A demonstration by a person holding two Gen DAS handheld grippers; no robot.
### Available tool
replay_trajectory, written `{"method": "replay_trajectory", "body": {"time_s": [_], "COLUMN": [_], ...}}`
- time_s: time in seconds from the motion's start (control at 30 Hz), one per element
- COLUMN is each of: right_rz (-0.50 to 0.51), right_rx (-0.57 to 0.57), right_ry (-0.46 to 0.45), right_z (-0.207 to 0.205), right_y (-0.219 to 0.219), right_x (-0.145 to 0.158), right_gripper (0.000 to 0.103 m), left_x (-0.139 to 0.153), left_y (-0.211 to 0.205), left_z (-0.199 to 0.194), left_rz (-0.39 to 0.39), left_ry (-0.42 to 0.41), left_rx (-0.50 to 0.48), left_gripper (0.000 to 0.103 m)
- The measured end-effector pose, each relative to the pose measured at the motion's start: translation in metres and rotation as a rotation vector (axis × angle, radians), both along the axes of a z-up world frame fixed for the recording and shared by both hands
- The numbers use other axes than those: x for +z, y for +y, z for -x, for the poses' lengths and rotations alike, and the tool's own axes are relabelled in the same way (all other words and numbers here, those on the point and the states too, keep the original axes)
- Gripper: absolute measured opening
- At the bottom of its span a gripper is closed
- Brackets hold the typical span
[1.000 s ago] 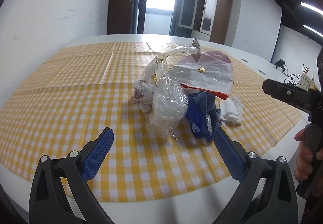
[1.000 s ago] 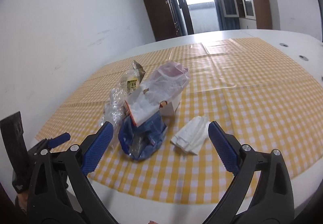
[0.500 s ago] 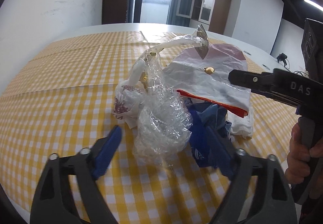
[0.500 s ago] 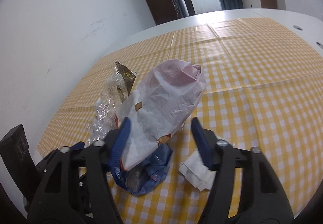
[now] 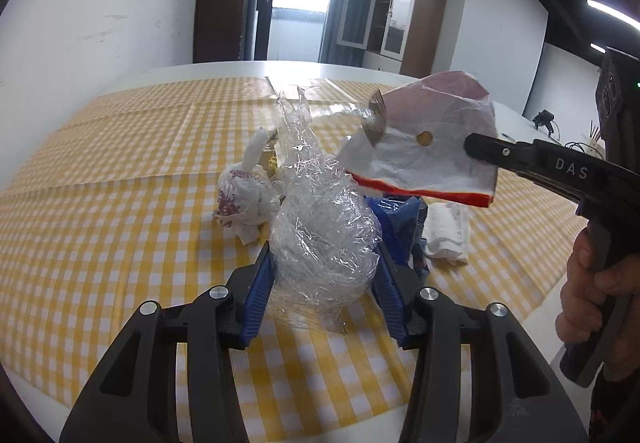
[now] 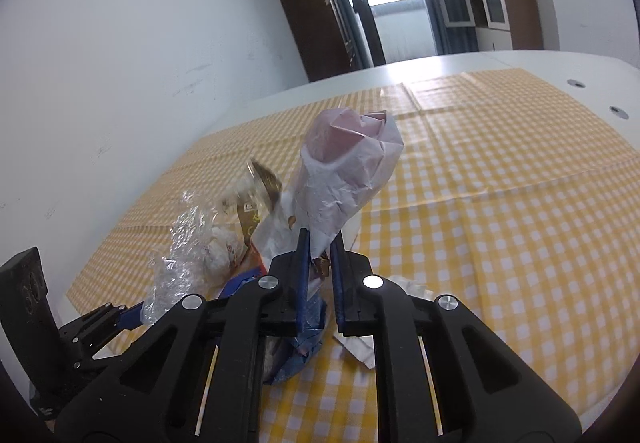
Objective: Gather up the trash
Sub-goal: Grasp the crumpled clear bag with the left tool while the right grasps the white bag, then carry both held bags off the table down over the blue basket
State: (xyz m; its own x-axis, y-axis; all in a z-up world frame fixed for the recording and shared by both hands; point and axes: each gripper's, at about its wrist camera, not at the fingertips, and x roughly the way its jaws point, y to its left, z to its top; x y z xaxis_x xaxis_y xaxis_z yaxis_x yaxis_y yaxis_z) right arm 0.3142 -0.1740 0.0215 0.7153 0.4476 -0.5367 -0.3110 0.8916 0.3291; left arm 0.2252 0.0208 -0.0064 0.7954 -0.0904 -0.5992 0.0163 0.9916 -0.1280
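A pile of trash lies on the yellow checked tablecloth (image 5: 120,183). My left gripper (image 5: 324,283) has a crumpled clear plastic wrap (image 5: 324,235) between its blue pads; its jaws are closing and both pads touch the wrap. In the right wrist view my right gripper (image 6: 320,255) is closing on the lower end of a white paper bag (image 6: 344,171). That bag with a red edge (image 5: 424,151) hangs tilted above the pile. Under it lie a blue wrapper (image 5: 404,215) and a white tissue (image 5: 444,231).
A knotted white bag with red print (image 5: 244,199) sits left of the wrap. A foil scrap (image 5: 376,123) sticks up beside the paper bag. A person's hand (image 5: 592,283) holds the right gripper's handle. The white table edge (image 6: 580,395) runs close in front.
Both grippers moved in on the pile and closed from wide. The left now brackets the clear wrap; the right has pinched the paper bag, which has risen off the pile.
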Motion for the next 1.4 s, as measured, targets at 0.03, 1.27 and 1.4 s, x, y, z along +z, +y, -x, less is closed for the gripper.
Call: {"method": "replay_trajectory", "body": {"time_s": [0.03,1.27,1.4], "right_rz": [0.003,0.094,0.101], "right_rx": [-0.009,0.088,0.13], "right_ry": [-0.014,-0.174,-0.137], "right_z": [0.005,0.252,0.282], "right_y": [-0.003,-0.041,-0.041], "right_x": [0.003,0.015,-0.003], "right_gripper": [0.008,0.006,0.006], "left_x": [0.0,0.023,0.011], "left_y": [0.0,-0.049,-0.053], "left_z": [0.001,0.203,0.224], "left_rz": [0.002,0.014,-0.005], "left_ry": [-0.003,-0.129,-0.1], "left_rx": [0.0,-0.055,-0.079], "left_gripper": [0.047,0.047,0.047]}}
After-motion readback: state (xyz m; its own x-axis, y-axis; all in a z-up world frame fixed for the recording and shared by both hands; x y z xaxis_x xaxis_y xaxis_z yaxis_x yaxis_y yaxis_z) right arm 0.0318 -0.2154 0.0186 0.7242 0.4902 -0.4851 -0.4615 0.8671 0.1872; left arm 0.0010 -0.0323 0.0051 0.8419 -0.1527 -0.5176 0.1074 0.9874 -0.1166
